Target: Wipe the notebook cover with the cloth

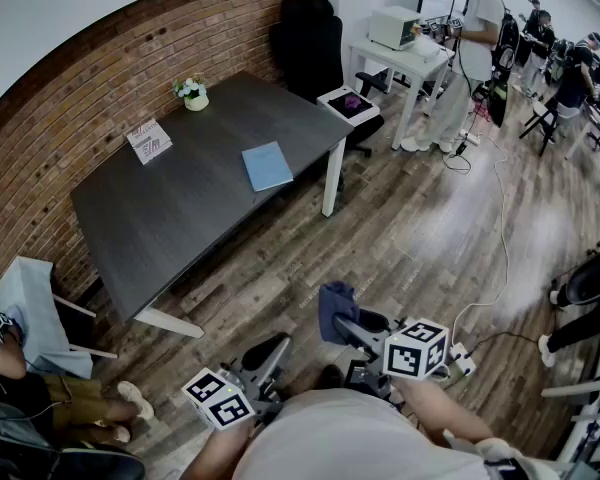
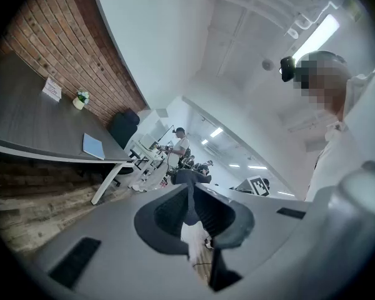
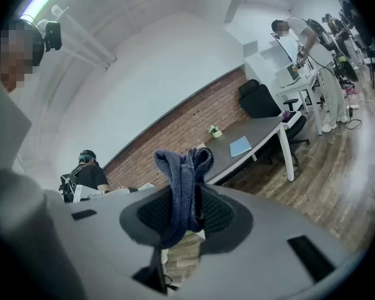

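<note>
A light blue notebook [image 1: 267,165] lies flat on the dark grey table [image 1: 170,218], toward its right end; it also shows in the left gripper view [image 2: 92,145] and the right gripper view [image 3: 240,146]. My right gripper [image 1: 345,323] is shut on a dark blue cloth [image 1: 335,308], which stands bunched up between the jaws [image 3: 181,180]. It hangs over the wooden floor, well short of the table. My left gripper [image 1: 280,346] is beside it, jaws closed together with nothing in them [image 2: 190,195]. Both grippers are far from the notebook.
On the table stand a small flower pot [image 1: 191,92] and a printed card [image 1: 150,140] near the brick wall. A black office chair [image 1: 315,48] sits at the far end. A person sits at lower left [image 1: 20,388]; others stand by a white desk [image 1: 405,58]. Cables [image 1: 500,228] cross the floor.
</note>
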The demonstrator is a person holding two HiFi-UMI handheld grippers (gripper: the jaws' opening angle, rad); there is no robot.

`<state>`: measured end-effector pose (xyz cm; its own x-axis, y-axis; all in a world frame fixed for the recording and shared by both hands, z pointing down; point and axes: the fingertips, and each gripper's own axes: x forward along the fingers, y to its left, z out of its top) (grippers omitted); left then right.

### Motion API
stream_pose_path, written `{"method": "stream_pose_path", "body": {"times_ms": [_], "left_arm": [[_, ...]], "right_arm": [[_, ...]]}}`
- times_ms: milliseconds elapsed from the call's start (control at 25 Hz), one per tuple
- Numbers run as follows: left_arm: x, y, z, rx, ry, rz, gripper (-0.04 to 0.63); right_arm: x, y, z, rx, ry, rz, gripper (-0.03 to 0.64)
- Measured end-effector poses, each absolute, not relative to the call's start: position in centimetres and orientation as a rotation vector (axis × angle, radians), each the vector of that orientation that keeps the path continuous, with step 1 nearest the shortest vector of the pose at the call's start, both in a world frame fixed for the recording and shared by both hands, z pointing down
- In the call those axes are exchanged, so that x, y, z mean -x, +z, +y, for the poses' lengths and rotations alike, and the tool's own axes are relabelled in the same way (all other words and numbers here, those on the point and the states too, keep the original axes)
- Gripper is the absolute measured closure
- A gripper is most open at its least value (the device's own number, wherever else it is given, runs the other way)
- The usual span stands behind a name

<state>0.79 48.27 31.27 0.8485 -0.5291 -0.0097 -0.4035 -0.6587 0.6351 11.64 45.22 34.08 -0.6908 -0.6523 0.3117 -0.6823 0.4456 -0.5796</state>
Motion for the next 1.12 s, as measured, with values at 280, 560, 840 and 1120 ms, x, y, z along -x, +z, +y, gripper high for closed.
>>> {"method": "stream_pose_path", "body": {"times_ms": [280,560,840,1120], "left_arm": [[-1.7,31.6,47.3,-2.387,-0.248,-0.668,0.557],[-2.6,31.8,46.6,-2.377,-0.254,-0.692,0.557],[-3.3,31.8,45.2,-2.357,-0.268,-0.750,0.557],[-5.0,32.3,44.1,-2.335,-0.266,-0.801,0.557]], "right_arm": [[-12.0,34.1,44.1,-1.194,1.056,-2.647,0.502],[-13.1,34.5,43.5,-1.174,1.050,-2.646,0.502],[-15.0,34.4,42.0,-1.155,0.995,-2.639,0.502],[-17.5,34.5,39.7,-1.154,0.996,-2.631,0.502]]}}
